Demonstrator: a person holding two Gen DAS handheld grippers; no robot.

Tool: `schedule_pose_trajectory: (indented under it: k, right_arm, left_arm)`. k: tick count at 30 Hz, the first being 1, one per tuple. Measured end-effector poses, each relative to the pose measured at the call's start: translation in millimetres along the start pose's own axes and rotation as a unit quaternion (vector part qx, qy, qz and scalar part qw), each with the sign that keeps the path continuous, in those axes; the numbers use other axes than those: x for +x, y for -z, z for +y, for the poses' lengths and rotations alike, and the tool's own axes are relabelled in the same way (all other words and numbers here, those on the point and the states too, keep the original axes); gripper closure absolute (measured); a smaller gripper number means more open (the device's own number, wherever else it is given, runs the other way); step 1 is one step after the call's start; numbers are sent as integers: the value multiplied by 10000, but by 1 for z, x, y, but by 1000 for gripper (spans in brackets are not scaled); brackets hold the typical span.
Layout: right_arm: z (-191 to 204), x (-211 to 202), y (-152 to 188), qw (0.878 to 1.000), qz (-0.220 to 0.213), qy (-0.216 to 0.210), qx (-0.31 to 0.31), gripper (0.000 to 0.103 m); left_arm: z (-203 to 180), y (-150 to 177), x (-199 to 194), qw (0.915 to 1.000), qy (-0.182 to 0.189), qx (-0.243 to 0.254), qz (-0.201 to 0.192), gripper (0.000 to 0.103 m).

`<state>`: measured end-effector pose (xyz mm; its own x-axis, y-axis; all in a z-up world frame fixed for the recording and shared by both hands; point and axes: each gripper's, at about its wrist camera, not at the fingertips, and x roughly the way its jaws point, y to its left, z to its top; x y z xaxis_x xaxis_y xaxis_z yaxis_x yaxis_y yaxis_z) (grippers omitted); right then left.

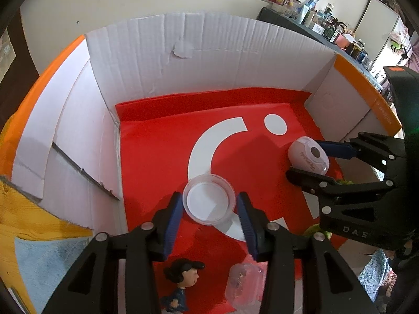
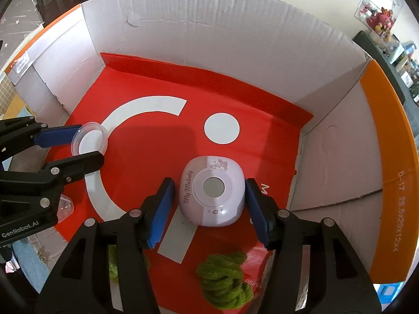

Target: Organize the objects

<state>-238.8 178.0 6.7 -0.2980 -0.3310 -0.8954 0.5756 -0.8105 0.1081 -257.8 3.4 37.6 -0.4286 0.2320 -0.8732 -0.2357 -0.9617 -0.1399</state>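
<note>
A clear round plastic lid (image 1: 209,199) lies on the red floor of the cardboard box (image 1: 167,60). My left gripper (image 1: 209,219) is open, its blue pads on either side of the lid without touching it. A lilac "My Melody" gadget (image 2: 212,194) lies on the box floor. My right gripper (image 2: 208,210) is open around it, with small gaps on both sides. The gadget also shows in the left wrist view (image 1: 309,155), and the lid in the right wrist view (image 2: 89,141).
A dark-haired girl figurine (image 1: 180,285) and a clear plastic capsule (image 1: 243,287) lie near the box's front. A bundle of green yarn (image 2: 225,278) lies in front of the gadget. White box walls (image 2: 209,31) enclose the space. A cluttered shelf (image 1: 330,26) stands beyond.
</note>
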Motion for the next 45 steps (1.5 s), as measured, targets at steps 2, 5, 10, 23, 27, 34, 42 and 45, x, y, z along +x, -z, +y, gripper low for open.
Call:
schedule_pose_trajectory:
  k: [2,5,10,23,27,34,42,45]
  right_arm:
    - [1,-2,1,10000,-26,-17,-7,50]
    - [4,-5,1,10000,-57,-9,0,49]
    - [7,-11,2,9999,-121,-7,-3,49]
    - [19,-30,4,9995,-304,75,-27,49]
    - [24,-38,1,9991,-400,134,13,49]
    - [32,-52,12,9968,-688,407,-76,35]
    - [31,-74,19,9925,-1068,597,-75,34]
    - [32,-86,25,9909,-1183,634,-38,31]
  left_arm:
    - [-1,1,-2,10000,8,25,-20,53]
    - [-3,1,-4,10000,-5,57,-51,52]
    - [-3,1,-6,10000,23,21,-49,52]
    - [-5,4,-29,9996,130,-152,-200,51]
    - [-9,7,-40,9993,127,-147,-313,45]
    - [-15,16,-62,9983,170,-135,-544,44]
    - [-21,23,-89,9957,62,-104,-919,40]
    - [-23,29,-102,9939,-6,-109,-1093,35]
